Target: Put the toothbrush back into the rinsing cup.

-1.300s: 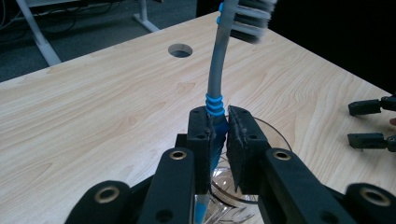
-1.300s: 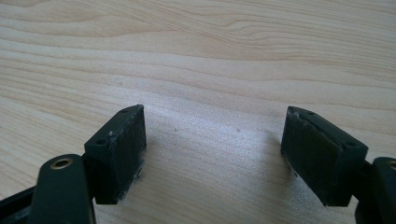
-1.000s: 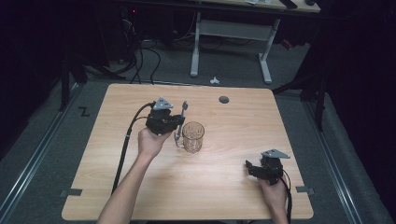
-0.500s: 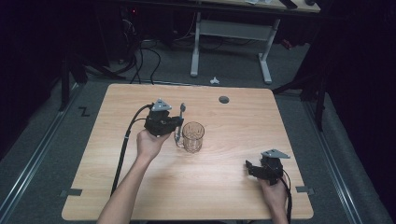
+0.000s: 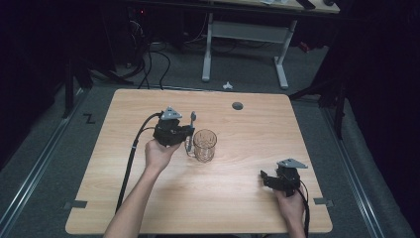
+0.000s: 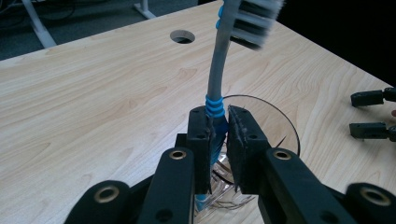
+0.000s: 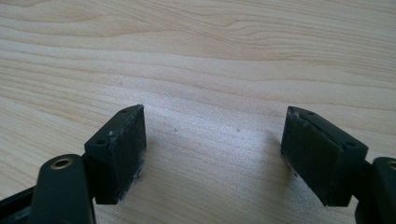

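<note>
- The wooden surface (image 5: pixel 148 198) carries one clear glass (image 5: pixel 204 145), standing upright just in front of the left tool (image 5: pixel 187 133) and well apart from the right tool (image 5: pixel 264 178).
- The biggest risk, as I judge it, is the glass tipping: it looks light, and the left tool hangs just beside its rim, so a sideways nudge from the jaws or the brush shaft could knock it over or skid it along the surface.
- The toothbrush (image 6: pixel 219 84) could also twist or slip. The left tool (image 6: pixel 218 140) is clamped narrow on its blue-ribbed handle, bristle head up and away from the tool, lower end down beside or inside the glass; I cannot tell which. A loose pinch on a rounded handle would let it pivot.
- Left hand (image 5: pixel 159 153): forearm stretched forward, the tool aimed at the glass.
- Right hand (image 5: pixel 289 207): resting low near the table's near edge, its tool (image 7: pixel 212 154) spread wide, holding nothing, jaws just above bare wood.
</note>
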### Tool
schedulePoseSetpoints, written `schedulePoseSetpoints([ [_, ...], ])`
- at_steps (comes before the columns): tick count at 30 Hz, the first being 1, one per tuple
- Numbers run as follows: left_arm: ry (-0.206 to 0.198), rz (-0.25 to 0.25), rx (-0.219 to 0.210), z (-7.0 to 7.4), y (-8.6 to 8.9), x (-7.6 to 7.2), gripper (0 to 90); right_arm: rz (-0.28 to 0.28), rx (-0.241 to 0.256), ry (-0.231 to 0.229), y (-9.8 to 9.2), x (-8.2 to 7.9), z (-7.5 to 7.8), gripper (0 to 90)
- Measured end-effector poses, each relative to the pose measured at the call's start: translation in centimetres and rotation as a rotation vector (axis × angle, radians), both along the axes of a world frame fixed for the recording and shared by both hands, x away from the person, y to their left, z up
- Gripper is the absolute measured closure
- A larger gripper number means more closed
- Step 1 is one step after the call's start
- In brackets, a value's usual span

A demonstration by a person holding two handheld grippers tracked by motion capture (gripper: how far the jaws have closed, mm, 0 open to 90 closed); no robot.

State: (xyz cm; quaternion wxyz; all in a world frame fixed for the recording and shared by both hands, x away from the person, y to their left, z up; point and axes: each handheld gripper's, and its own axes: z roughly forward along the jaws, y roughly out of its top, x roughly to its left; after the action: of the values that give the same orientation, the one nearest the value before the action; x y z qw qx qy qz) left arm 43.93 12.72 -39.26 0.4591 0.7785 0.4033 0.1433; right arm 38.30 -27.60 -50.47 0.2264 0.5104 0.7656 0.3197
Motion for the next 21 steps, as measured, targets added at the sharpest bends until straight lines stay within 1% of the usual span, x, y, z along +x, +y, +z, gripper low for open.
schedulePoseSetpoints([
  [10,0.009,0.005,-0.008,-0.8,0.2,-0.1,79.5,0.0,0.0,0.0,0.0,0.0,0.0,22.3],
  [21,0.002,0.005,-0.018,-1.3,0.1,-0.2,79.5,0.0,0.0,0.0,0.0,0.0,0.0,22.3],
])
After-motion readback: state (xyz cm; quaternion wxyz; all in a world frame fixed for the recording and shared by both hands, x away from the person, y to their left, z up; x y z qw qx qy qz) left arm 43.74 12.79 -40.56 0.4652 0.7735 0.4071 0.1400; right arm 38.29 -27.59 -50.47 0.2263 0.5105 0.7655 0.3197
